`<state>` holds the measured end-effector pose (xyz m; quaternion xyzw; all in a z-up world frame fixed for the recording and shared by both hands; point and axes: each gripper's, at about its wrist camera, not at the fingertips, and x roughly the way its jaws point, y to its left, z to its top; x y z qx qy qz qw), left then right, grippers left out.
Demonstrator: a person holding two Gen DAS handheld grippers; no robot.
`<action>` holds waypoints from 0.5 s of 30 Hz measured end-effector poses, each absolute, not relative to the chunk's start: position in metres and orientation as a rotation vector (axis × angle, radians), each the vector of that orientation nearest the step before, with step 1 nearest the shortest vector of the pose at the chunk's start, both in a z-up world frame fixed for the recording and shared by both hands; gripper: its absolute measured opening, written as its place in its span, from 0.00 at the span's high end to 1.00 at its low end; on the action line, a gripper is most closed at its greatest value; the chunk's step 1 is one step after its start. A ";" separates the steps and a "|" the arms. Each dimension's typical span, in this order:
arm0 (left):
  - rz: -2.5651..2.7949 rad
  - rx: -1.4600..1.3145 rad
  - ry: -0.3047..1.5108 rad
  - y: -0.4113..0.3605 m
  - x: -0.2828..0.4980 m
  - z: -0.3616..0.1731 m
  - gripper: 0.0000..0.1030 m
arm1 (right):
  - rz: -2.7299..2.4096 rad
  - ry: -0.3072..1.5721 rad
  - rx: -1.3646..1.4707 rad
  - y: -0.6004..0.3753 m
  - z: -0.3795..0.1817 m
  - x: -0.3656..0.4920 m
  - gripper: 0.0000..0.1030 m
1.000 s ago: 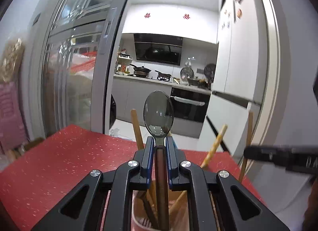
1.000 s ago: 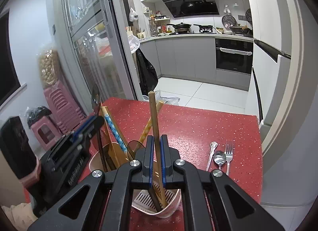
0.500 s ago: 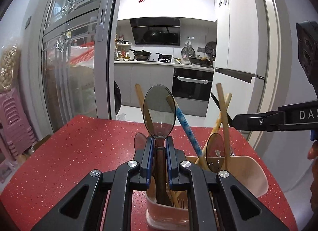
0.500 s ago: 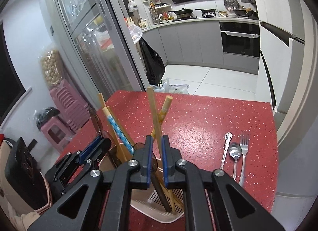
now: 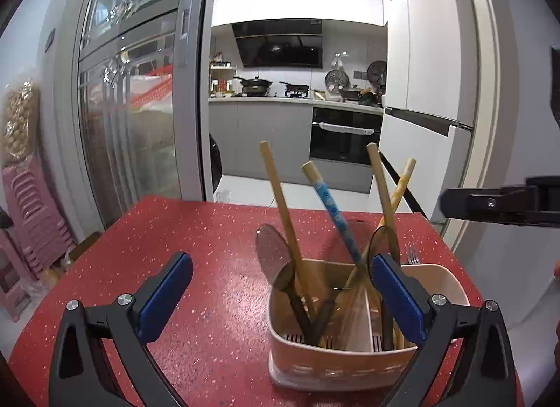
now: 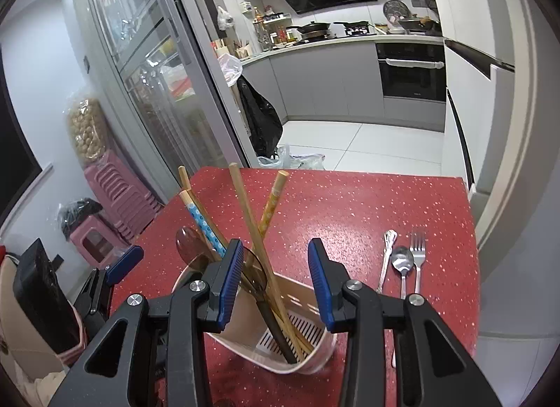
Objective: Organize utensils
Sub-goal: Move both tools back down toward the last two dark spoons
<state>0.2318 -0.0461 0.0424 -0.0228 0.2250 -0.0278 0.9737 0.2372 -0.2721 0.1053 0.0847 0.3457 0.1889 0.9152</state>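
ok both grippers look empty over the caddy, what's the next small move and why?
Probably swing the right gripper toward the fork on the red table. Both grippers' jaws have just been opening with nothing gripped; the left gripper is also empty, and the metal cutlery still lies outside the caddy.

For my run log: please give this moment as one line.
left gripper: just opened, empty | right gripper: opening, chopstick released | utensil holder: loaded

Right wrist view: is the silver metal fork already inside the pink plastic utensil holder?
No, the silver metal fork lies on the red speckled table.
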 end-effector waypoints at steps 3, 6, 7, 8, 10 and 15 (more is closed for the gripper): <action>-0.052 -0.048 0.465 -0.043 0.227 0.043 0.00 | 0.384 0.709 0.185 -0.276 0.106 0.229 0.58; -0.052 -0.022 0.484 -0.042 0.220 0.045 0.00 | 0.376 0.711 0.193 -0.279 0.104 0.218 0.47; -0.053 -0.015 0.493 -0.042 0.217 0.045 0.00 | 0.377 0.712 0.201 -0.280 0.104 0.214 0.37; -0.052 -0.011 0.501 -0.041 0.213 0.045 0.00 | 0.378 0.715 0.212 -0.282 0.104 0.208 0.33; -0.061 -0.012 0.531 -0.039 0.209 0.044 0.00 | 0.374 0.715 0.232 -0.284 0.103 0.198 0.22; -0.080 -0.017 0.589 -0.033 0.193 0.040 0.00 | 0.361 0.757 0.273 -0.285 0.097 0.181 0.22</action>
